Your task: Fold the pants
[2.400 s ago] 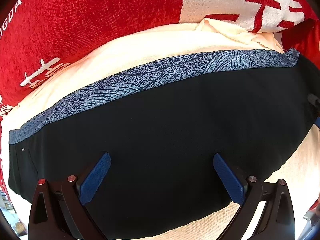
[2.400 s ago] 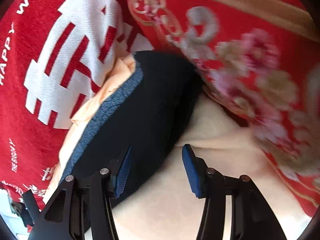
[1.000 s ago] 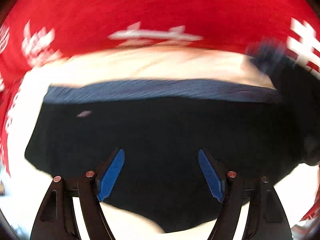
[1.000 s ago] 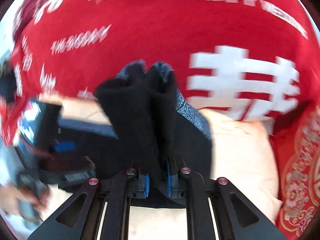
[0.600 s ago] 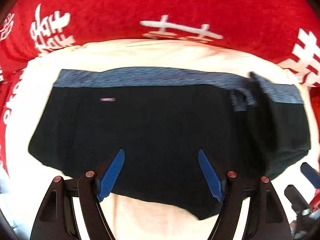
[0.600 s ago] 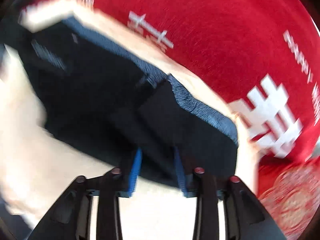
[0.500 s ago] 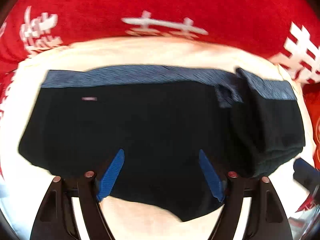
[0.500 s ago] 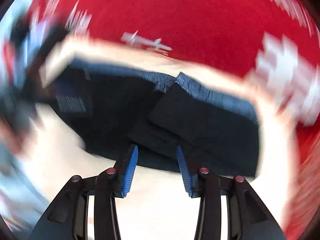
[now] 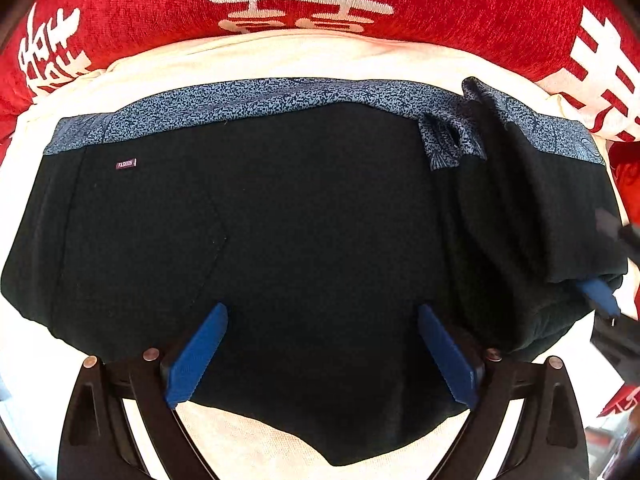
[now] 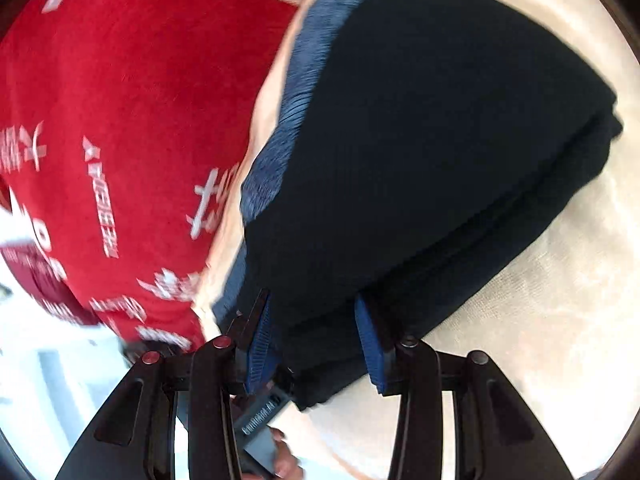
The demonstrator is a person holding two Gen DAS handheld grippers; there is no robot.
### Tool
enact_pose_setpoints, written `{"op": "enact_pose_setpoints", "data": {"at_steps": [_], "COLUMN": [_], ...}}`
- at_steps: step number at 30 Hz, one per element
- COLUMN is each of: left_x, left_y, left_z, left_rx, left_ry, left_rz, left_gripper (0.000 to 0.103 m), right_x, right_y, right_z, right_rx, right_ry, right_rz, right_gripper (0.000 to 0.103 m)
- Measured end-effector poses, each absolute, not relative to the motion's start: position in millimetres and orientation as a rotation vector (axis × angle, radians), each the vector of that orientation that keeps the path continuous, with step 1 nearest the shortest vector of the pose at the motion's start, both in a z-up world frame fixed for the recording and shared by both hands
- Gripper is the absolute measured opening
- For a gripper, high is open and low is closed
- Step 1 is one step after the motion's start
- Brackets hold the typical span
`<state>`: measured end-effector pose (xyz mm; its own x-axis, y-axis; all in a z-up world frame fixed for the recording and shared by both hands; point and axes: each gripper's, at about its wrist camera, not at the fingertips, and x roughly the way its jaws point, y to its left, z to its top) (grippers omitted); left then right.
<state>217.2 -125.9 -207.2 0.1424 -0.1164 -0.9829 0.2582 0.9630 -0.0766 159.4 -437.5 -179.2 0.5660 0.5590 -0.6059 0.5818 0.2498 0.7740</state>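
Note:
Black pants (image 9: 304,232) with a blue patterned waistband (image 9: 248,98) lie flat on a cream cloth (image 9: 304,54). Their right end is folded over onto itself into a thick flap (image 9: 536,216). My left gripper (image 9: 320,356) is open and empty, hovering over the near hem. In the right wrist view the folded pants (image 10: 420,140) fill the frame. My right gripper (image 10: 316,340) is open, its blue pads on either side of the stacked fabric edge. Its blue pad also shows in the left wrist view (image 9: 598,294) at the flap's corner.
A red blanket with white characters (image 9: 304,4) lies behind the cream cloth and also shows in the right wrist view (image 10: 132,92). A hand holding the other gripper's handle (image 10: 280,448) appears at the bottom. Cream cloth (image 10: 540,300) extends to the right.
The right gripper carried the pants' right end over, let go and opened, then came low beside the folded edge. The left gripper stayed open over the hem.

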Motion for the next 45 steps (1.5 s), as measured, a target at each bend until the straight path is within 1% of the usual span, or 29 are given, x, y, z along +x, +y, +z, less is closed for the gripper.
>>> {"op": "enact_pose_setpoints", "data": {"at_steps": [1, 2, 4, 9, 11, 14, 15, 18, 19, 20, 21, 22, 23, 26, 27, 30, 34, 36, 38, 40, 41, 42, 45], "left_x": [214.6, 215.1, 225.7, 221.1, 223.3, 228.5, 227.0, 227.6, 229.6, 230.6, 232.2, 234.4, 232.9, 239.7, 243.6, 250.2, 254.7, 246.0, 239.2, 236.1, 235.2, 235.2, 234.9], "left_y": [-127.6, -129.7, -124.0, -105.1, -102.5, -105.4, -102.6, -110.9, -113.8, -118.4, -123.3, -129.3, -133.2, -160.6, -174.1, -201.5, -244.7, -255.2, -257.5, -249.0, -242.2, -236.5, -233.8], "left_z": [-204.9, -202.3, -197.5, -169.8, -170.3, -171.8, -164.7, -155.8, -153.2, -147.2, -141.3, -134.4, -129.4, -119.3, -118.3, -118.2, -130.5, -143.0, -156.2, -168.5, -175.1, -177.5, -171.7], "left_rx": [0.122, 0.125, 0.13, 0.113, 0.124, 0.144, 0.144, 0.148, 0.15, 0.153, 0.153, 0.151, 0.149, 0.153, 0.15, 0.138, 0.107, 0.123, 0.186, 0.172, 0.151, 0.121, 0.134], "left_ry": [1.405, 1.411, 1.409, 1.353, 1.356, 1.365, 1.362, 1.35, 1.347, 1.339, 1.331, 1.319, 1.309, 1.293, 1.29, 1.283, 1.318, 1.342, 1.374, 1.402, 1.422, 1.427, 1.435], "left_rz": [-0.268, -0.259, -0.234, -0.201, -0.184, -0.164, -0.165, -0.171, -0.175, -0.179, -0.189, -0.205, -0.217, -0.263, -0.286, -0.325, -0.362, -0.35, -0.29, -0.276, -0.27, -0.267, -0.255], "left_gripper": [0.097, 0.097, 0.097, 0.097, 0.097, 0.097, 0.097, 0.097, 0.097, 0.097, 0.097, 0.097, 0.097, 0.097, 0.097, 0.097, 0.097, 0.097, 0.097, 0.097, 0.101, 0.103, 0.103], "right_x": [164.6, 165.6, 175.3, 182.0, 173.5, 170.6, 169.5, 177.5, 182.9, 189.7, 197.2, 200.9, 203.8, 213.9, 219.5, 239.1, 259.1, 261.6, 260.7, 247.8, 244.9, 243.3, 245.7], "right_y": [-434.4, -440.3, -446.8, -430.1, -416.8, -401.2, -401.1, -401.6, -400.7, -399.9, -400.0, -403.4, -413.4, -468.5, -488.6, -543.0, -570.9, -572.4, -573.7, -575.7, -575.1, -571.8, -564.0], "right_z": [-183.2, -183.9, -177.6, -123.4, -133.6, -169.5, -182.6, -179.0, -172.0, -163.2, -147.9, -135.7, -118.2, -91.5, -91.8, -118.5, -179.3, -205.6, -203.6, -191.1, -183.8, -180.1, -185.1], "right_rx": [1.429, 1.452, 1.408, 1.123, 1.132, 1.138, 1.146, 1.108, 1.044, 0.983, 0.885, 0.826, 0.762, 0.671, 0.666, 0.718, 0.953, 1.047, 1.095, 1.109, 1.089, 1.034, 0.877], "right_ry": [1.043, 1.03, 1.06, 1.104, 1.156, 1.234, 1.24, 1.264, 1.306, 1.341, 1.379, 1.38, 1.35, 1.244, 1.221, 1.22, 1.273, 1.315, 1.3, 1.267, 1.268, 1.293, 1.357], "right_rz": [-0.036, -0.046, -0.08, 0.055, 0.065, 0.03, 0.026, 0.083, 0.132, 0.178, 0.261, 0.309, 0.354, 0.318, 0.274, 0.162, 0.228, 0.252, 0.265, 0.316, 0.325, 0.301, 0.186], "right_gripper": [0.045, 0.033, 0.005, 0.005, 0.005, 0.005, 0.005, 0.005, 0.008, 0.019, 0.025, 0.039, 0.045, 0.048, 0.048, 0.048, 0.048, 0.038, 0.03, 0.028, 0.028, 0.027, 0.027]}}
